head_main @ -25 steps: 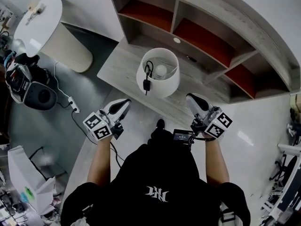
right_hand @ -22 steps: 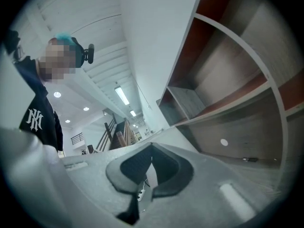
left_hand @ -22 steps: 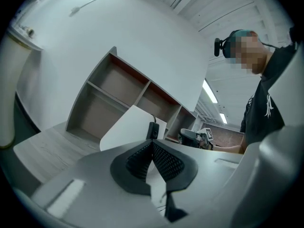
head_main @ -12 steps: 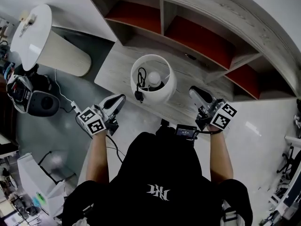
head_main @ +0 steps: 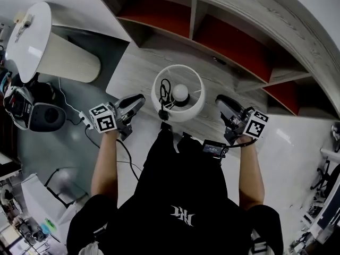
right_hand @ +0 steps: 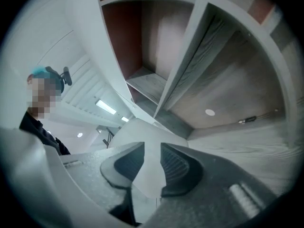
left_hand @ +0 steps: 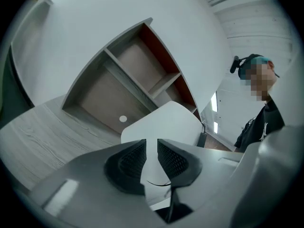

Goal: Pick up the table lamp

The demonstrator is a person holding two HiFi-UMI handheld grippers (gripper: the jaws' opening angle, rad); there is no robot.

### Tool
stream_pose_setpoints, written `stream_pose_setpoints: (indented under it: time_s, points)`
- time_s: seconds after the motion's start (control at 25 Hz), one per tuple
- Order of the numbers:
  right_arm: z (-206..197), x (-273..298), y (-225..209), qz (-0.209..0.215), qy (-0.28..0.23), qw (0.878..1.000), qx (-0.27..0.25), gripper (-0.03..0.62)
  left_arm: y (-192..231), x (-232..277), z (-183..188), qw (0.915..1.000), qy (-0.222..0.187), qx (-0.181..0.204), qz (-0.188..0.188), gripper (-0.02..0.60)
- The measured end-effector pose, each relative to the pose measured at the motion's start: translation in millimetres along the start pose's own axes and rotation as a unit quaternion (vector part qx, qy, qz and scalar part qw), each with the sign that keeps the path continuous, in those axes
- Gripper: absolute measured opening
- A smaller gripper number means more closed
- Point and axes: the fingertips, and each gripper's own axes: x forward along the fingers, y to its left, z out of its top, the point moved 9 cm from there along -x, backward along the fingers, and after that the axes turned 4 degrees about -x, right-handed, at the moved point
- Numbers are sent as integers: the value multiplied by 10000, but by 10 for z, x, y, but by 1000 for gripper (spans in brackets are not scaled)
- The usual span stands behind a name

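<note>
The left gripper (head_main: 139, 98) and right gripper (head_main: 220, 101) sit closest, one on each side of the lamp (head_main: 180, 93). Their jaws have just been opening and now stand a little apart, with nothing between the pads. The shade looks thin and round, so I judge a pinch on its wall alone could crumple it or tip the lamp, and the loose cord (head_main: 167, 95) at its rim may snag. The lamp stands upright on the table (head_main: 135, 70) between both grippers, near but touching neither, with the shelf (head_main: 223, 39) behind
</note>
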Motion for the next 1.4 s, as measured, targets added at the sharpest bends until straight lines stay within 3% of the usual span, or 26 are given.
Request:
stream_pose_setpoints:
  time_s: [0.24, 0.52, 0.72, 1.4]
  points:
    - [-186, 73, -190, 151, -102, 9977, 653, 121, 398, 28, -23, 9937, 343, -852, -649, 129]
    - [-315, 180, -348, 137, -170, 9944, 1038, 124, 726, 171, -151, 9785, 827, -1474, -1179, 169]
    - [-444, 211, -473, 224, -183, 9907, 1331, 152, 830, 322, -171, 9686, 1097, -1691, -1454, 173]
    - [-768, 300, -636, 609, -186, 9734, 2201, 167, 955, 423, -294, 9447, 1081, -2338, -2031, 201]
